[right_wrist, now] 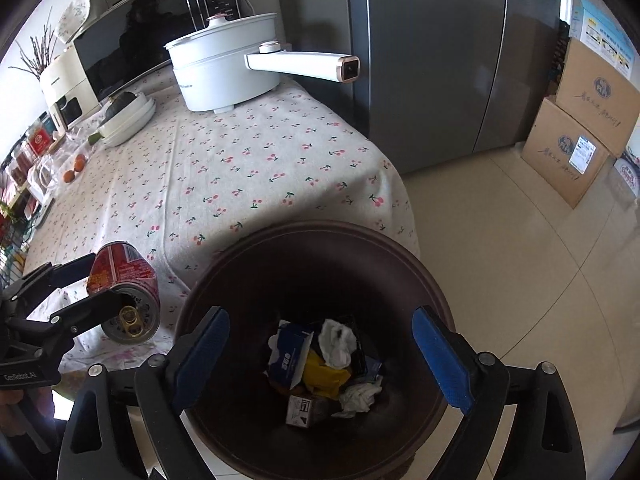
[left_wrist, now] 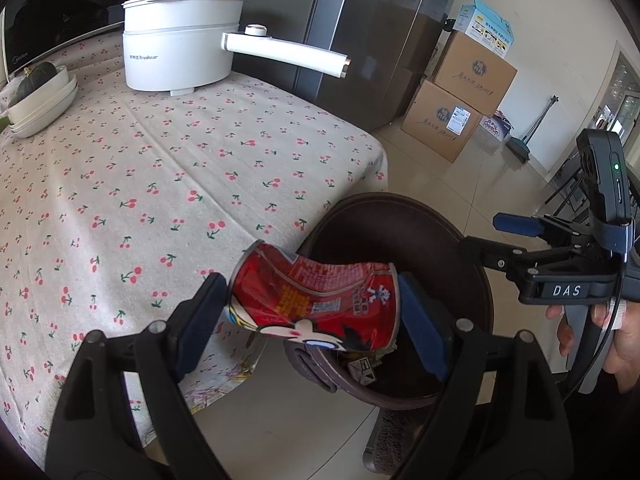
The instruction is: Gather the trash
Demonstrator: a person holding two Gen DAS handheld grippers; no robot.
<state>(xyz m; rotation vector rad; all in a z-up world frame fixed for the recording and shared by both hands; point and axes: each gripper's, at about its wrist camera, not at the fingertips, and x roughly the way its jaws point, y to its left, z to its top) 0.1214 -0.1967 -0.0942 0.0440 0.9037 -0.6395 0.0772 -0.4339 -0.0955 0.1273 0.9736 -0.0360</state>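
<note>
A crushed red drink can is clamped sideways in my left gripper, at the table's edge beside the rim of the dark brown trash bin. From the right wrist the same can shows at the left, held in the left gripper. My right gripper hangs open over the bin with nothing between its blue pads. Inside lie crumpled white tissue, a blue-and-white carton, a yellow wrapper and a small box. The right gripper also appears at right.
A cherry-print tablecloth covers the table. A white electric pot with a long handle stands at the back, with stacked white dishes and a microwave nearby. A grey fridge and cardboard boxes flank the tiled floor.
</note>
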